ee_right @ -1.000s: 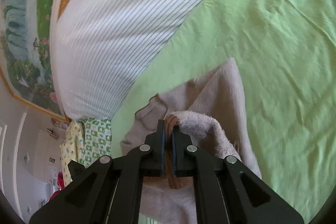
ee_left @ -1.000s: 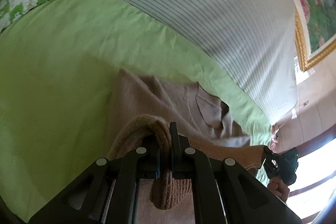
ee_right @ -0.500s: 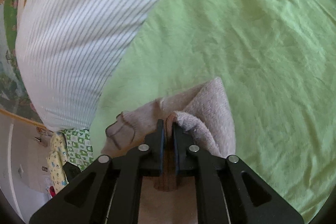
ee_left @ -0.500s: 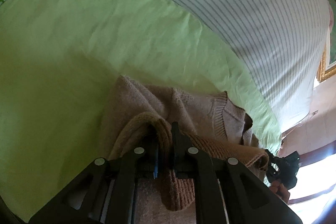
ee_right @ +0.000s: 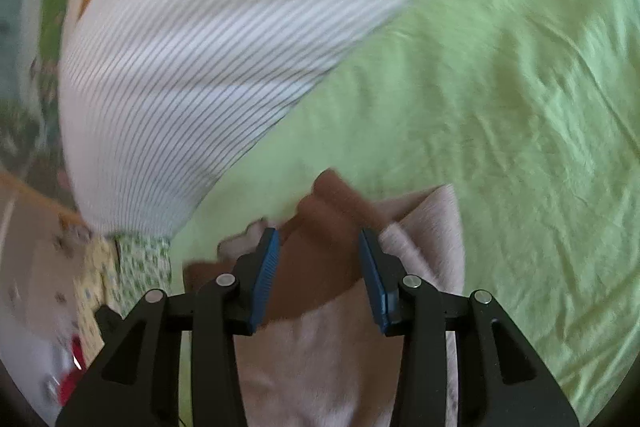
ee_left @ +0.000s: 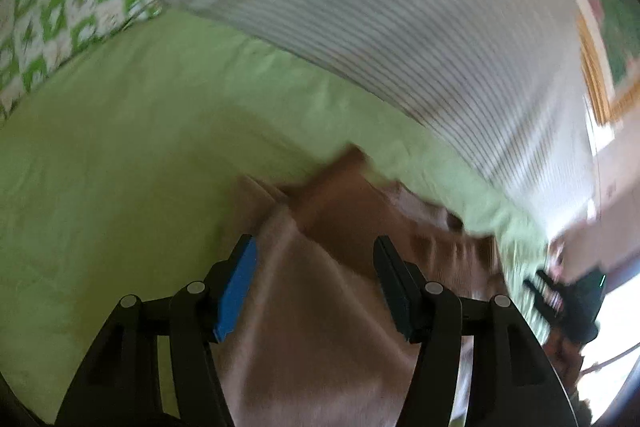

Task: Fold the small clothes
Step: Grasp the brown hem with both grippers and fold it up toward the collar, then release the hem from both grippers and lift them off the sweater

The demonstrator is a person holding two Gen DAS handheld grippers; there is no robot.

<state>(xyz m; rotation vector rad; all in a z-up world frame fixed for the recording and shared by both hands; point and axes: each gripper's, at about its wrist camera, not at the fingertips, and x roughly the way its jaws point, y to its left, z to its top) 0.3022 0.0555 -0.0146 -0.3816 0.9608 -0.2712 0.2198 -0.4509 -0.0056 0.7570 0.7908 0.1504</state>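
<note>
No writing or label can be read in either blurred view. The left gripper (ee_left: 314,263) and the right gripper (ee_right: 318,259) both stand wide apart with nothing between their blue pads. The brown knit sweater (ee_left: 344,227) lies folded on the light green sheet (ee_left: 120,187) just below them. Beyond it sits a striped white pillow (ee_right: 192,87), a green checked cloth (ee_left: 60,7), and a gold-framed painting (ee_left: 604,67) on the wall
</note>
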